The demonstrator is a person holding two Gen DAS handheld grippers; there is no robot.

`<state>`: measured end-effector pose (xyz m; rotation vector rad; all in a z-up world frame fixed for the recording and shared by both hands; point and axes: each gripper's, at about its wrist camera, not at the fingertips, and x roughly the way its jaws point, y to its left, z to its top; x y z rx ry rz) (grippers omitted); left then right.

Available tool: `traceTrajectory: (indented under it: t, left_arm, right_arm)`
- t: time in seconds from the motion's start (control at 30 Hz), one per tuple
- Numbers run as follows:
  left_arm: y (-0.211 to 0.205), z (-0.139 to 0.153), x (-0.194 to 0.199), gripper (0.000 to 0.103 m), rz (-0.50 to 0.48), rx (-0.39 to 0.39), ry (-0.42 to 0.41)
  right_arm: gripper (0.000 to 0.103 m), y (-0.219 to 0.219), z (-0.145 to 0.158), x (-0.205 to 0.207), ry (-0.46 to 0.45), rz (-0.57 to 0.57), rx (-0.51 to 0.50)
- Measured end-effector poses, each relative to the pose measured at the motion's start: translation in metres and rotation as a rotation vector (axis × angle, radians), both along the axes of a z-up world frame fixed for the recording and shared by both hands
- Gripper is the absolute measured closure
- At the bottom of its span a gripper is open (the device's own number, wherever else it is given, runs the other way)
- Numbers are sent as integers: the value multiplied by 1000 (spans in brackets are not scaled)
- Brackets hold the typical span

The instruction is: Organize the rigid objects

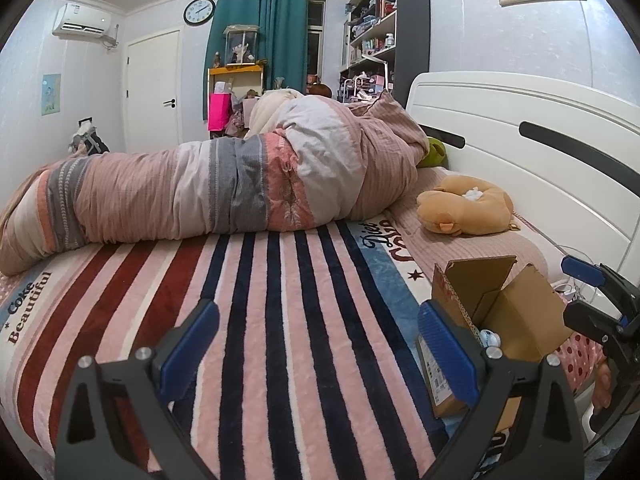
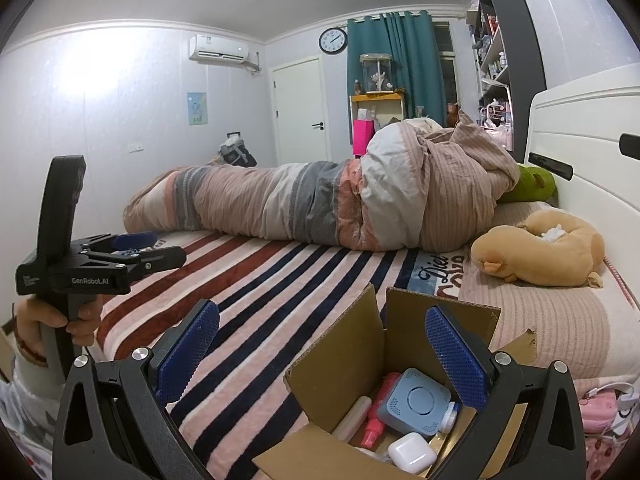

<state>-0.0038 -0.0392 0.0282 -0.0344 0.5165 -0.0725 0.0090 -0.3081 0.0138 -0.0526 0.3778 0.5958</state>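
An open cardboard box (image 2: 340, 364) stands on the striped blanket at the near right of the bed; it also shows in the left wrist view (image 1: 516, 312). Inside it lie a light blue square device (image 2: 416, 400), a white earbud case (image 2: 412, 454), a pink-red bottle (image 2: 378, 412) and a white tube (image 2: 354, 416). My right gripper (image 2: 322, 354) is open and empty, above the box's opening. My left gripper (image 1: 318, 350) is open and empty over the blanket, left of the box. The left gripper also shows in the right wrist view (image 2: 160, 246).
A rolled pink and grey duvet (image 1: 208, 184) lies across the bed. A tan plush toy (image 1: 464, 208) rests by the white headboard (image 1: 520, 152). A green plush (image 2: 532, 184) sits beside the duvet. Shelves (image 1: 376, 32) stand at the back.
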Motion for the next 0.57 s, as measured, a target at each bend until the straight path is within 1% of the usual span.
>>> traceTrajectory:
  t: [0.57]
  left_arm:
    - [1,-1,0,4,3,0,9]
  right_arm:
    - [0,-1,-3,5,10,4,-1]
